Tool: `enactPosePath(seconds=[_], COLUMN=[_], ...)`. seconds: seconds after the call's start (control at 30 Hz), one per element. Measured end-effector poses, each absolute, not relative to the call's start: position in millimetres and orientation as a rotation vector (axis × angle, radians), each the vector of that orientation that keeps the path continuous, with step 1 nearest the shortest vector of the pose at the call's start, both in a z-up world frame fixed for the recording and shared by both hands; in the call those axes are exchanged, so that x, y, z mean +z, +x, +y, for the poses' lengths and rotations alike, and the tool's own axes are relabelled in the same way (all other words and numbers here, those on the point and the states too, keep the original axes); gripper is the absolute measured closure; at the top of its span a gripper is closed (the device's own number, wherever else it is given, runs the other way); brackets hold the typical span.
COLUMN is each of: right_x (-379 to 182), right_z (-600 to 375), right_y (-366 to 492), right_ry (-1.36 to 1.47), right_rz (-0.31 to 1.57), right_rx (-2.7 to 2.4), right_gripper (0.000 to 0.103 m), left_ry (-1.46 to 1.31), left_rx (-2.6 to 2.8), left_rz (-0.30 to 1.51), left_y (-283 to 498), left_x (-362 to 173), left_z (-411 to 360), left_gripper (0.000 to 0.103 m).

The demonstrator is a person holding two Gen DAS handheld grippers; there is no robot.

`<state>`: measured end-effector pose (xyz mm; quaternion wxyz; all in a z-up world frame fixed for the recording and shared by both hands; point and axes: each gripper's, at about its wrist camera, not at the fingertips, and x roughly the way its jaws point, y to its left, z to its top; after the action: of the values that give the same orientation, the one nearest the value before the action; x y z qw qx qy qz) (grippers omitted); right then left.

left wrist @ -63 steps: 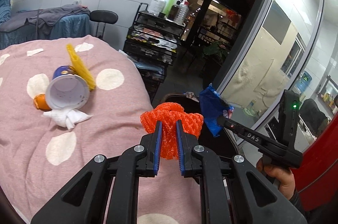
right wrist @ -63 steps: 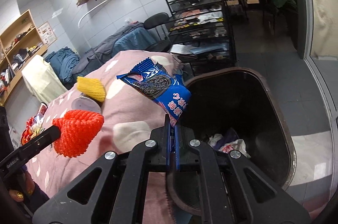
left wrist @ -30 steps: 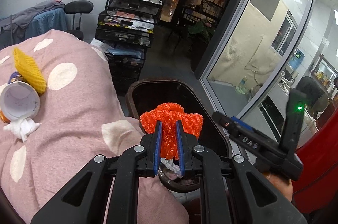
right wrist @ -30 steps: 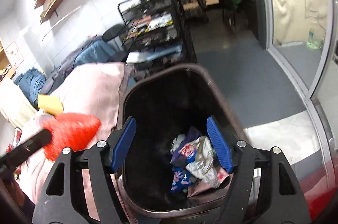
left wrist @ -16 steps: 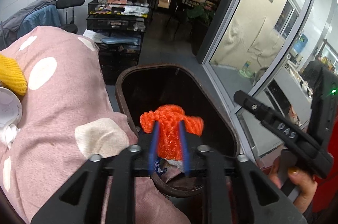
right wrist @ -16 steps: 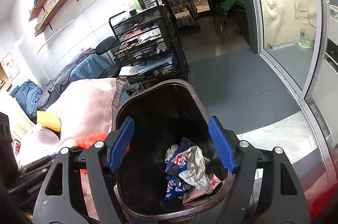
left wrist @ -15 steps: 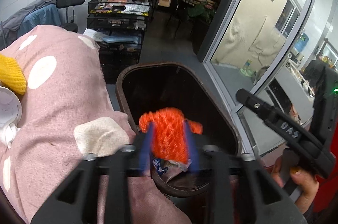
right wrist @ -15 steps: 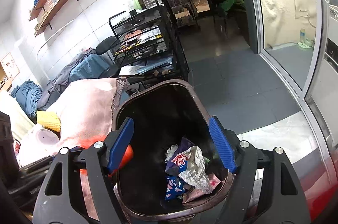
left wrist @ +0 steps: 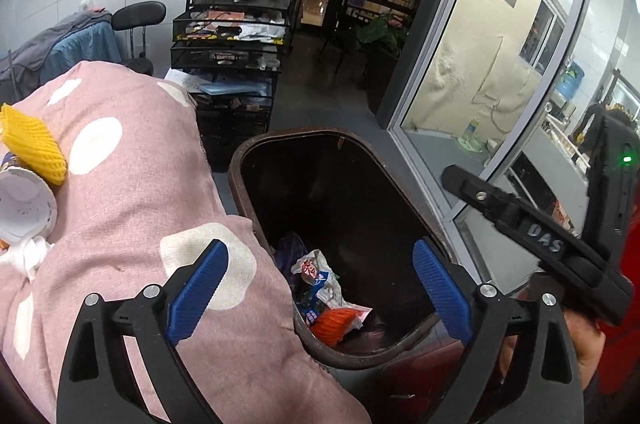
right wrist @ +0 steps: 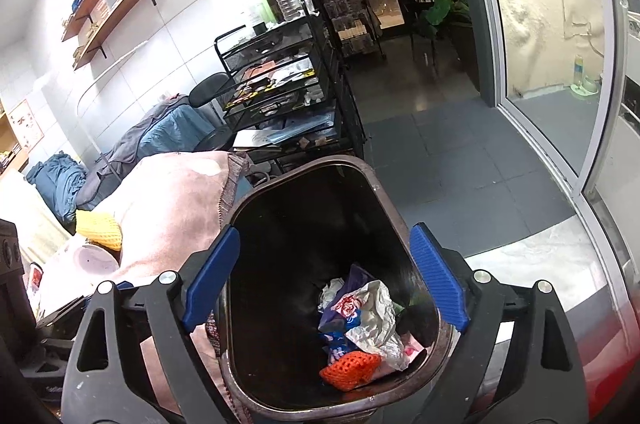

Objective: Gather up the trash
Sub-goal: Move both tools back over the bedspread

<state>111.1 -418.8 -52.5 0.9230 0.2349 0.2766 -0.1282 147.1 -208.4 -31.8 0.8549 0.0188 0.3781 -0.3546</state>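
Trash first: orange foam net [right wrist: 350, 369] lies in the bin [right wrist: 372, 184], on the wrapper pile [right wrist: 366, 310] at the near end. More trash waits on the pink spotted blanket [left wrist: 132, 184] to the left: yellow foam net [left wrist: 34, 150], white cup [left wrist: 24, 200] on its side touching it, crumpled tissue [left wrist: 28, 252] just beside the cup.

Both of my tools are empty. Left gripper [left wrist: 318, 288] has its blue pads spread wide, hanging over the near bin rim and the blanket edge. Right gripper [right wrist: 324, 280] is equally spread, straight over the bin mouth. The two sit near each other; the right one's body shows at the right of the left view.

My read on risks:
- Swinging left for the cup, a wide-spread finger could snag the blanket, which drapes against the bin's left rim, and drag the fabric or tip the bin.
- Cup is on its side on soft bedding, so it'll likely roll or squash if I clamp off-centre. Can't tell if anything's inside it.
- Tissue is limp and may only be half caught.
- Grippers may knock together if both move left at once.

Room: bin rim is tight against the blanket on the left, and a red surface crowds the near right. Beyond the bin the floor is open up to the black wire cart [right wrist: 280, 80] at far left and the glass door [right wrist: 560, 24] on the right. Going up, then left over the blanket, looks like the clear path.
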Motion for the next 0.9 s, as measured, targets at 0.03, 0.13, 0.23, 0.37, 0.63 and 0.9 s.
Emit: enactPosePath(seconds=[0.03,0.13,0.23,0.37,0.63,0.9], right_x=[-52,-52,-52,-52,-52,-47], right_z=[-417,-415,-410,-404,-386,-348], right_y=[111,112,112,113,120,136], right_ry=[0.478,0.472,0.457,0.447,0.41,0.372], right_rz=[0.566,0.564,0.556,0.547,0.545,0.557], right_rx=[-0.256,-0.248,-0.23,-0.214,-0.165,-0.067], right_gripper=[0.015,0.015,0.014,0.014,0.013,0.013], left_ry=[0.033,0.015,-0.009,-0.051,-0.101,-0.149], left_rx=[-0.746,-0.741,-0.738,-0.712,-0.606,-0.492], left_rz=[0.787,0.765,0.74,0.708,0.656,0.662], left_y=[146,142,136,131,128,133], left_x=[-30,-25,-19,-12,-6,-9], left_z=[-206,-196,-183,-159,-102,-48], left_gripper=[0.01,0.009,0.008,0.008,0.008,0.008])
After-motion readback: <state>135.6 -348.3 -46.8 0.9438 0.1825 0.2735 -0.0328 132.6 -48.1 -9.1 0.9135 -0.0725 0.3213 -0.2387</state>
